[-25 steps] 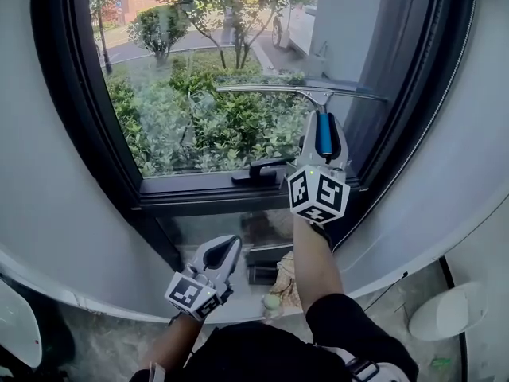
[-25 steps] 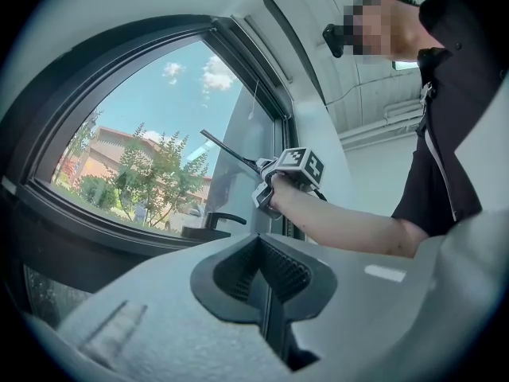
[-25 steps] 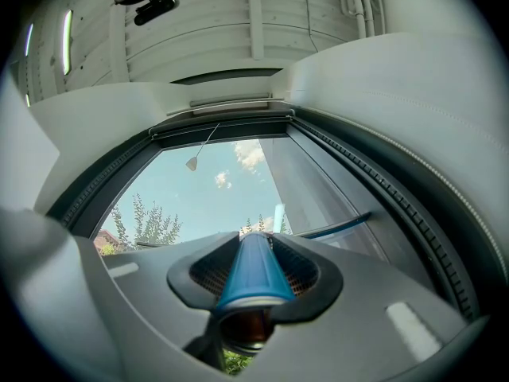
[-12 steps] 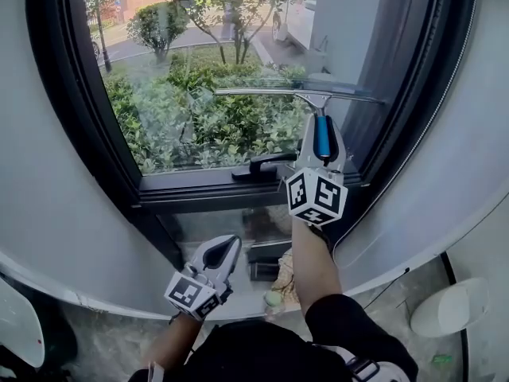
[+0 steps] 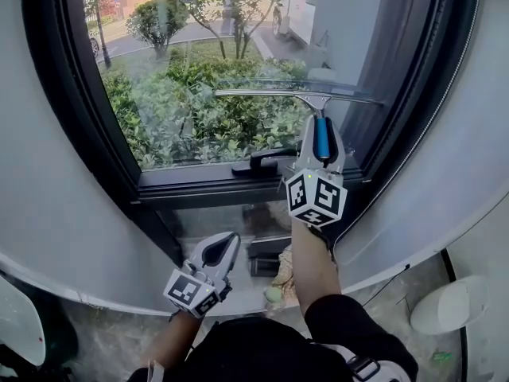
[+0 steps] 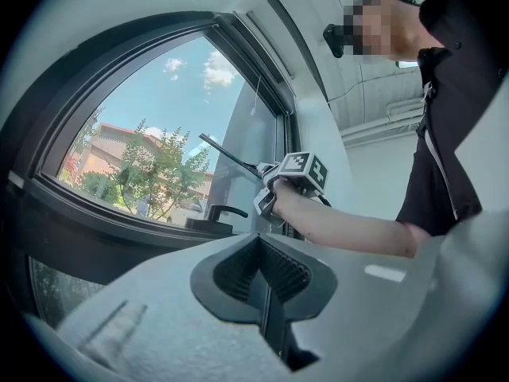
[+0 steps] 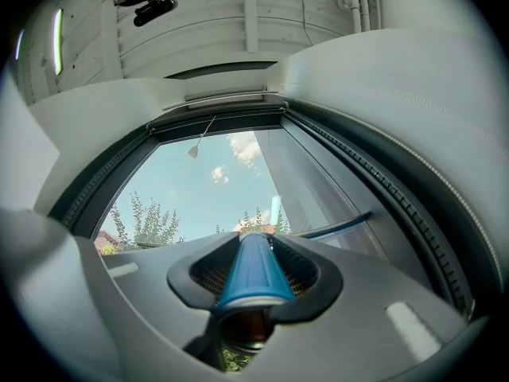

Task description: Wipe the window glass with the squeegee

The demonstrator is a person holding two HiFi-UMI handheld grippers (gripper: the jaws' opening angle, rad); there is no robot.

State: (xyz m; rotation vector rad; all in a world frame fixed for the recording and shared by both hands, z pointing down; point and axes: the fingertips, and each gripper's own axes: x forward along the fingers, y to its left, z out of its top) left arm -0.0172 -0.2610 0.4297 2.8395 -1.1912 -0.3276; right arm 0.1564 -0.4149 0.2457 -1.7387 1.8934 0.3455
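1. The squeegee [image 5: 316, 99] is being gripped by its blue handle [image 7: 253, 273] in the right gripper [image 5: 321, 126]. The jaws are being kept closed tightly on that handle.
2. The squeegee's blade [image 5: 262, 92] is being held level against the window glass [image 5: 191, 94], running from 9 o'clock to 3 o'clock. It is lying toward 1 o'clock in the head view, over the right half of the pane.
3. The handle is being pointed down toward 6 o'clock from the middle of the blade. The right gripper's marker cube [image 5: 316, 197] is being carried directly below it.
4. The left gripper [image 5: 225, 247] is being held low at 7 o'clock, beneath the window frame [image 5: 199, 189] and well apart from the squeegee.
5. The left gripper's jaws are being kept fully together, with nothing being held between them.
6. A window handle [image 5: 258, 164] is being shown on the lower frame, just beside the right gripper at its 9 o'clock.
7. Green shrubs [image 5: 175, 126] are being seen through the glass.
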